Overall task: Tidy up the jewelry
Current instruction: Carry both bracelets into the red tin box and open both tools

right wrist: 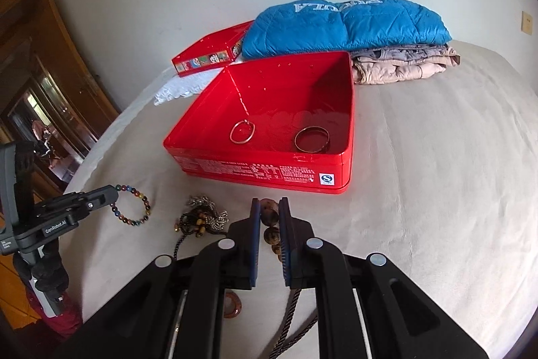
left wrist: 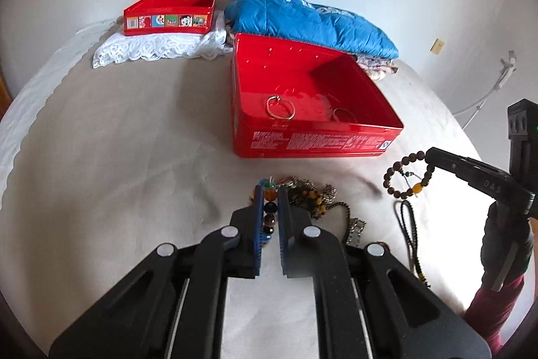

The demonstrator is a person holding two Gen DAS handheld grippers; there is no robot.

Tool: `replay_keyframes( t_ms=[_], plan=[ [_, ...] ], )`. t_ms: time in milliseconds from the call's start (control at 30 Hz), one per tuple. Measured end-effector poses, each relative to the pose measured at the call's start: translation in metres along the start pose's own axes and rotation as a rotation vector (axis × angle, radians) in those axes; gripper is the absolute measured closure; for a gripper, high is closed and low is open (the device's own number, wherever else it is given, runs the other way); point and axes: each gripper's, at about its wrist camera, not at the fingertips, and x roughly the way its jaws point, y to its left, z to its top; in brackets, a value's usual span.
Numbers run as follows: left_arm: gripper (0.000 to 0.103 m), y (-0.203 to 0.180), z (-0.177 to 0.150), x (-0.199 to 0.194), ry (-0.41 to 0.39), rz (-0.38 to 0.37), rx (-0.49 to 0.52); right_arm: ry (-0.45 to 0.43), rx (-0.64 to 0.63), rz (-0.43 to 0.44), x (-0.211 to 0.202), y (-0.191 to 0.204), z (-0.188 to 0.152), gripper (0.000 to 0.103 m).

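The left gripper [left wrist: 269,207] has its jaws clenched on a colourful bead bracelet [right wrist: 132,204], the right gripper [right wrist: 269,217] on a brown bead bracelet [left wrist: 408,174]. Both hang above the bed [left wrist: 134,140], near the red box [right wrist: 269,164]. Carry them over the rim, then let go gently.

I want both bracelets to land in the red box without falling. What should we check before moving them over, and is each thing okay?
1. Left gripper shut on the multicolored bead bracelet: ok.
2. Right gripper shut on the brown wooden bead bracelet: ok.
3. Red tin box open, lid set aside on the lace cloth: ok.
4. Room inside beside the two bangles: ok.
5. Bracelets free of the leftover jewelry pile: both hang clear, ok.
6. How firmly the beads are pinched: cannot tell.
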Motion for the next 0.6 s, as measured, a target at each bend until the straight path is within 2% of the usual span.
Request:
replay_keyframes(
  t_ms=[333, 467, 600],
  plan=[
    [0.097, -0.002, 0.012, -0.003, 0.006, -0.007, -0.017, -0.029, -0.014, -0.003, -0.015, 0.007, 0.007, 0.092],
    [0.097, -0.019, 0.031, -0.015, -0.010, -0.016, 0.010, -0.041, -0.015, -0.006, -0.023, 0.009, 0.020, 0.092],
    [0.097, -0.040, 0.057, -0.023, -0.064, -0.033, 0.039, -0.064, -0.036, -0.003, -0.027, 0.018, 0.045, 0.092]
  ],
)
